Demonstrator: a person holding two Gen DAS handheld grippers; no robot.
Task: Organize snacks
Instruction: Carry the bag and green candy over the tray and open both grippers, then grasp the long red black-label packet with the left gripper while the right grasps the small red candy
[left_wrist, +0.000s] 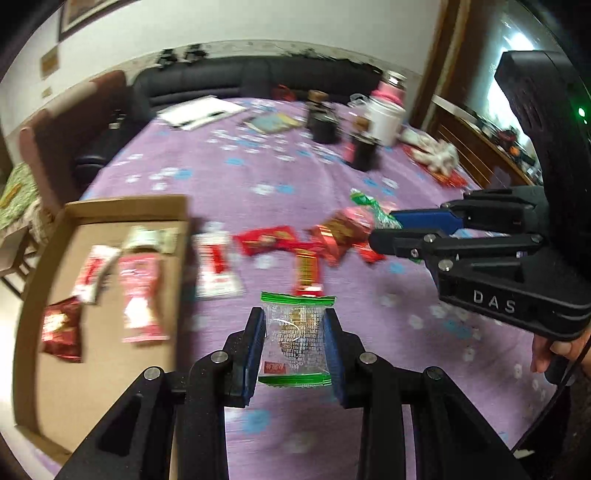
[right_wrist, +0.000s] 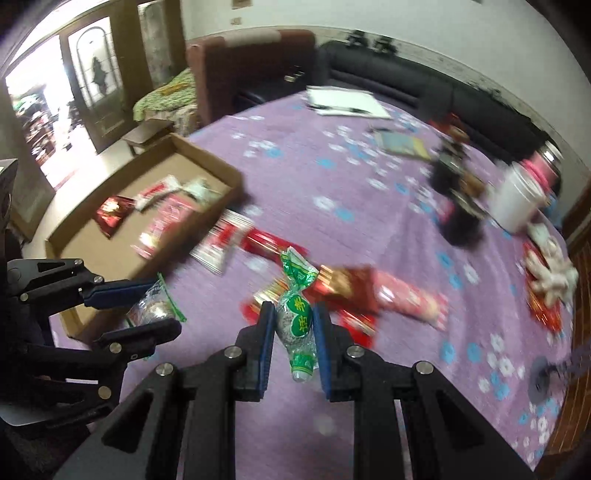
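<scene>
Blue pads of the left gripper (left_wrist: 295, 343) clamp a clear green-edged packet (left_wrist: 296, 334); the right gripper (right_wrist: 293, 332) pinches a green twist-wrapped candy (right_wrist: 295, 317). Both hang just right of the cardboard box (left_wrist: 48, 280), above red snack packets (left_wrist: 266, 240) on the purple tablecloth (left_wrist: 258, 173).

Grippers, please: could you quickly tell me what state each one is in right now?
Left gripper: closed on a clear, green-edged snack packet.
Right gripper: closed on a green-and-clear twist-wrapped candy.
</scene>
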